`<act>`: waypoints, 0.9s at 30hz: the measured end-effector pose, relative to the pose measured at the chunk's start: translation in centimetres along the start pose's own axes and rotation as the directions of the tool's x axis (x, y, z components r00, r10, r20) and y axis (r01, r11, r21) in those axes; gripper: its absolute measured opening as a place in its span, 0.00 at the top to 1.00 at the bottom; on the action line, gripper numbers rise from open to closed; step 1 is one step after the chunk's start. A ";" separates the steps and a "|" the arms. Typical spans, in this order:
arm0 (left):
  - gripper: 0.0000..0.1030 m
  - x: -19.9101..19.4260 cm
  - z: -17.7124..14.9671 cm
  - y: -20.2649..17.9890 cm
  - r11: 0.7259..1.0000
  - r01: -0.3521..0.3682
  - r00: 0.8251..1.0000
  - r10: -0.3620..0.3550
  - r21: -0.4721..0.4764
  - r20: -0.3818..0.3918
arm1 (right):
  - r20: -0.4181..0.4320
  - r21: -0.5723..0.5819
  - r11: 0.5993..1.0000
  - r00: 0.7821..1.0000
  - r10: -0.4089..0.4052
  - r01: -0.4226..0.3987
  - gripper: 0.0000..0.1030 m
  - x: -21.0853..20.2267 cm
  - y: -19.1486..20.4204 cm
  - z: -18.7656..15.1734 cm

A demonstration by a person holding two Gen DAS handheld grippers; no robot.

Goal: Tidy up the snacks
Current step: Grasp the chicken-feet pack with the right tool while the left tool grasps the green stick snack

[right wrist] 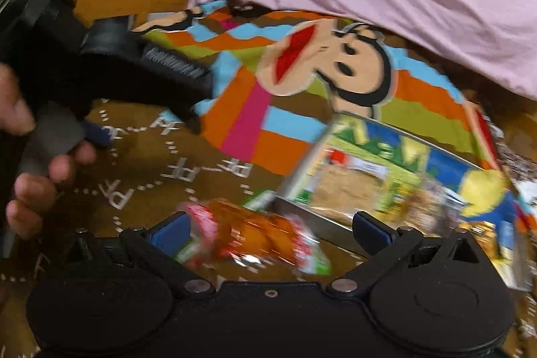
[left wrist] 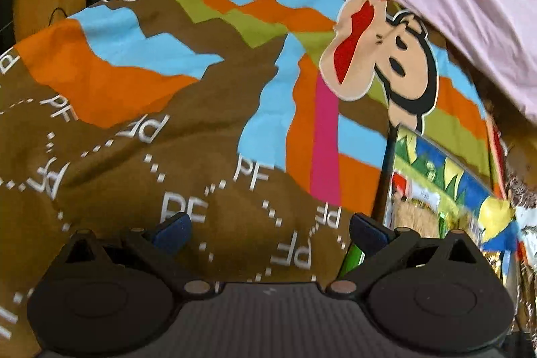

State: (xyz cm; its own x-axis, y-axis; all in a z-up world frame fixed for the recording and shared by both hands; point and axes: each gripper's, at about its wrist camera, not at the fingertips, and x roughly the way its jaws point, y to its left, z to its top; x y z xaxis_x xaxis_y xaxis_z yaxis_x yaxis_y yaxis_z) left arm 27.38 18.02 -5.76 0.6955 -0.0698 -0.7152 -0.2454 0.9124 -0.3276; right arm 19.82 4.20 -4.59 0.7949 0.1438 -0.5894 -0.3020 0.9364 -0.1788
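Right claw (right wrist: 270,228) sits wide open around the blurry red-and-orange cracker packet (right wrist: 255,237), pads not pinching it yet. Left claw (left wrist: 268,228) hangs wide and empty over the brown patterned bedspread (left wrist: 134,156). I'd center the packet, squeeze gently, then lift toward the colourful snack box (right wrist: 386,176) just beside it.

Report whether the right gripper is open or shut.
Open. The right gripper has its blue pads wide apart, with a blurred red-orange snack packet lying between them, not clamped.

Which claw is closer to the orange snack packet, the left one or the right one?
Right. The right claw is open around the orange snack packet; the left claw hovers apart, farther left.
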 end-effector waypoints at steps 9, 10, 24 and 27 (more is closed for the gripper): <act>0.01 1.1 -0.5 -2.6 0.984 0.022 1.000 -0.022 0.175 -0.005 | -0.044 -0.001 0.991 0.990 -0.136 0.136 0.01 2.5 0.9 -1.7; 0.01 1.2 -0.6 -2.7 0.983 0.029 1.000 -0.027 0.183 -0.013 | -0.047 0.007 0.988 0.987 -0.153 0.153 0.01 2.3 0.4 -2.0; 0.09 2.3 -2.7 -4.1 0.928 0.060 0.985 0.005 0.367 -0.173 | -0.140 0.104 0.971 0.970 -0.200 0.216 0.01 -1.5 -5.8 -3.6; 0.09 2.5 -2.8 -3.8 0.930 0.047 0.984 0.020 0.365 -0.179 | -0.150 0.216 0.973 0.987 -0.051 0.083 0.01 0.0 -6.1 -2.1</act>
State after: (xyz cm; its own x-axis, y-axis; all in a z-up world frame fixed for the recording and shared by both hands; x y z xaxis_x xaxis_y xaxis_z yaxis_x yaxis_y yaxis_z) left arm 28.16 13.26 -8.09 0.5585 -0.1224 -0.8205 0.0510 0.9923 -0.1133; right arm 20.60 -2.21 -5.19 0.7212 0.0460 -0.6912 -0.1136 0.9921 -0.0525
